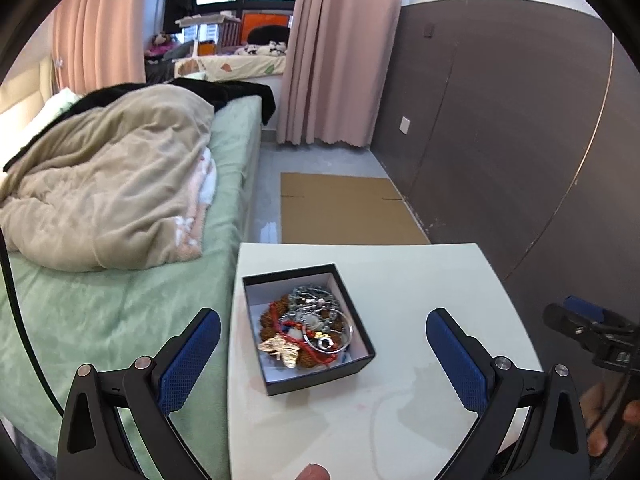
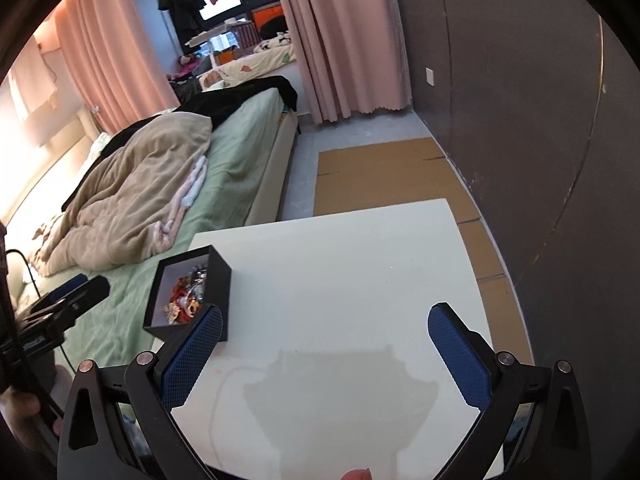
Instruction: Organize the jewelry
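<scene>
A black open box with a white inside sits on the white table near its left edge. It holds tangled jewelry: a gold bee brooch, a silver chain, a red cord, a brown bead bracelet and a silver bangle. My left gripper is open above the box, with nothing between its blue pads. My right gripper is open and empty over bare table, to the right of the box. The right gripper also shows at the right edge of the left wrist view.
A bed with a green sheet and a beige blanket touches the table's left side. Flattened cardboard lies on the floor beyond the table. A dark wall panel runs along the right. Pink curtains hang at the back.
</scene>
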`<action>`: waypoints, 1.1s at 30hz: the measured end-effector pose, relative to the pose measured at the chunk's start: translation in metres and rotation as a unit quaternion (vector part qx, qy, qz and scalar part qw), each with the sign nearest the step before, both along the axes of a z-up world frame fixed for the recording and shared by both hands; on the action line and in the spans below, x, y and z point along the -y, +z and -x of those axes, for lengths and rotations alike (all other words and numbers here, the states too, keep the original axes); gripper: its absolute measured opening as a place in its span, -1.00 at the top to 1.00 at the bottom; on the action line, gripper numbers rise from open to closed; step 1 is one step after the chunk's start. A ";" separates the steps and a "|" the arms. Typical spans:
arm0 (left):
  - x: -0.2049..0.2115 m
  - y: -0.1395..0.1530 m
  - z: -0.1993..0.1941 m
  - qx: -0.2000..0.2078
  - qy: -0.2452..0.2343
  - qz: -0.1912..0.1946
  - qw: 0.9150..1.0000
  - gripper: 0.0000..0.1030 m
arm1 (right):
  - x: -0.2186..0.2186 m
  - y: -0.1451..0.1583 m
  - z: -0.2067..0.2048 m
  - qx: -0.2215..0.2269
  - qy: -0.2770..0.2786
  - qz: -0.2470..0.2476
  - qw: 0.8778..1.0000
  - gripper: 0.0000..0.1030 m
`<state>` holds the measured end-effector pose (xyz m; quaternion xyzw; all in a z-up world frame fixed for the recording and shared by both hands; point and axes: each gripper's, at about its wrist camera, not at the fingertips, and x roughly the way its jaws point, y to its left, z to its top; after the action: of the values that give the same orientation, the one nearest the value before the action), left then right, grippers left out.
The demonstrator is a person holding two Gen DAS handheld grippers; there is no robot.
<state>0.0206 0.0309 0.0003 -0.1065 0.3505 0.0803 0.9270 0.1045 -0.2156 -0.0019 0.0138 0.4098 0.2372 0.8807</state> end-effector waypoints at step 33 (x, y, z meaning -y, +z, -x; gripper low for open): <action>0.012 0.011 0.019 0.031 -0.009 -0.024 0.999 -0.99 | -0.005 0.026 0.029 0.074 -0.010 0.007 0.997 -1.00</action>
<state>0.0012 0.0191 0.0117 -0.0832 0.3203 0.0773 0.9405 0.0757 -0.2108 0.0239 -0.0060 0.3455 0.2256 0.9109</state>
